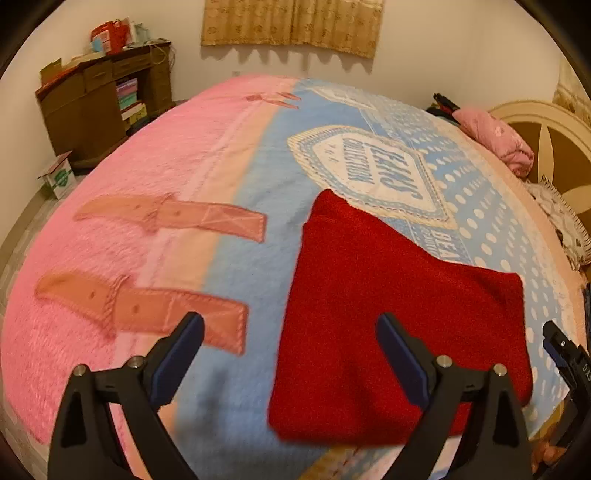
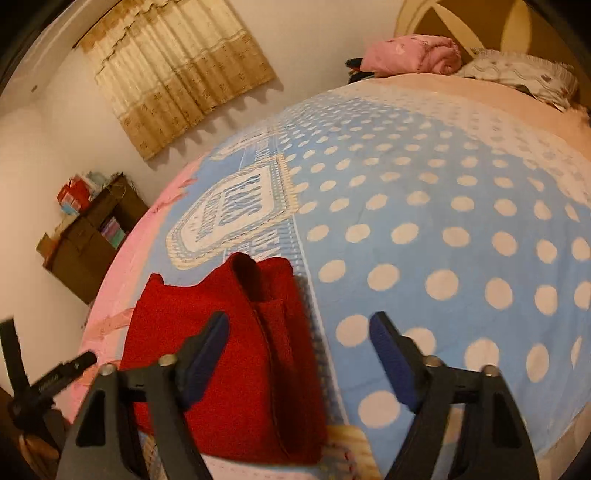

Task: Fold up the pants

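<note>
The red fleece pants [image 1: 388, 325] lie folded compact on the pink-and-blue blanket [image 1: 236, 229]. Left gripper [image 1: 290, 345] and right gripper [image 2: 299, 343] hover wide, empty above them; folding looks finished, perhaps needing smoothing.

Home bedroom, large bed [image 1: 240, 184] under pink-and-blue fleece blanket, curved headboard [image 1: 554, 147], curtained window [image 1: 291, 26], cluttered wooden desk [image 1: 99, 103]

"JEANS COLLECTION" can be read, upside down, on the white badge [image 1: 373, 173] printed on the blanket [image 1: 236, 254]. Smaller lettering beside the badge is cut off and cannot be made out
</note>
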A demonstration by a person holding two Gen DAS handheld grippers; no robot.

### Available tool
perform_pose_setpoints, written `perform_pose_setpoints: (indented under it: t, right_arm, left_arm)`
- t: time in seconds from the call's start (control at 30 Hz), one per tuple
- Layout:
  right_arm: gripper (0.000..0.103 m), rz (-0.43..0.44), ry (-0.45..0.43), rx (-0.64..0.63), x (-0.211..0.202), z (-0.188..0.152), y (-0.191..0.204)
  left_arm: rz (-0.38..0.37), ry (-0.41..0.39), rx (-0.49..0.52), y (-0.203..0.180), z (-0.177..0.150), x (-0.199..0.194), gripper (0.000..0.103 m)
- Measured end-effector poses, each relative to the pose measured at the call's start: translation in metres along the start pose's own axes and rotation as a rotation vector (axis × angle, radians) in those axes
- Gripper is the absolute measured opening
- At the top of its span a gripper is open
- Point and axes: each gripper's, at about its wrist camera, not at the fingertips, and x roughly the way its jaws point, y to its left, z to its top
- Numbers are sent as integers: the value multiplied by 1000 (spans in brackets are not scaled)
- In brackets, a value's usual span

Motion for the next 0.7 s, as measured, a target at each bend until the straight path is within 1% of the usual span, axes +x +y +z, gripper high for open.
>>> perform_pose_setpoints:
  t: [0.07, 0.13, 0.3, 0.33, 0.37, 0.4, 0.43, 0.47, 0.5, 0.57, 0.6, 0.63, 0.7]
  right_arm:
    - [52, 17, 9, -43, 9, 3, 10]
    - [52, 52, 10, -96, 20, 8, 24]
    - [52, 74, -8, -266, 43, 19, 63]
    - [52, 55, 14, -308, 53, 19, 70]
    - [52, -1, 48, -344, 68, 18, 73]
    - [51, -82, 80, -364, 82, 16, 72]
    - [51, -162, 119, -353, 95, 14, 63]
    - [52, -145, 161, -272, 104, 14, 46]
    - [55, -84, 187, -146, 106, 17, 28]
    - [56, 20, 214, 32, 105, 22, 3]
    - [56, 73, 204, 112, 101, 24, -7]
    - [56, 134, 175, 199, 93, 27, -18]
    - [56, 234, 148, 287, 83, 31, -30]
  left_arm:
    - [-5, 18, -6, -6, 5, 12, 96]
    - [-11, 29, -5, -12, 7, 20, 96]
    - [27, 84, 22, -25, 0, 46, 96]
    - [31, 107, 27, -26, -5, 52, 96]
    - [33, 119, 29, -25, -10, 56, 96]
    - [32, 126, 28, -24, -14, 58, 96]
    - [24, 129, 23, -22, -18, 59, 97]
    - [12, 131, 14, -20, -21, 60, 97]
    - [-2, 132, -3, -15, -24, 60, 97]
    - [-40, 149, -47, -6, -25, 59, 97]
    - [-54, 157, -63, -3, -24, 58, 97]
    - [-68, 159, -82, 0, -22, 56, 97]
    - [-99, 133, -105, 6, -16, 48, 97]
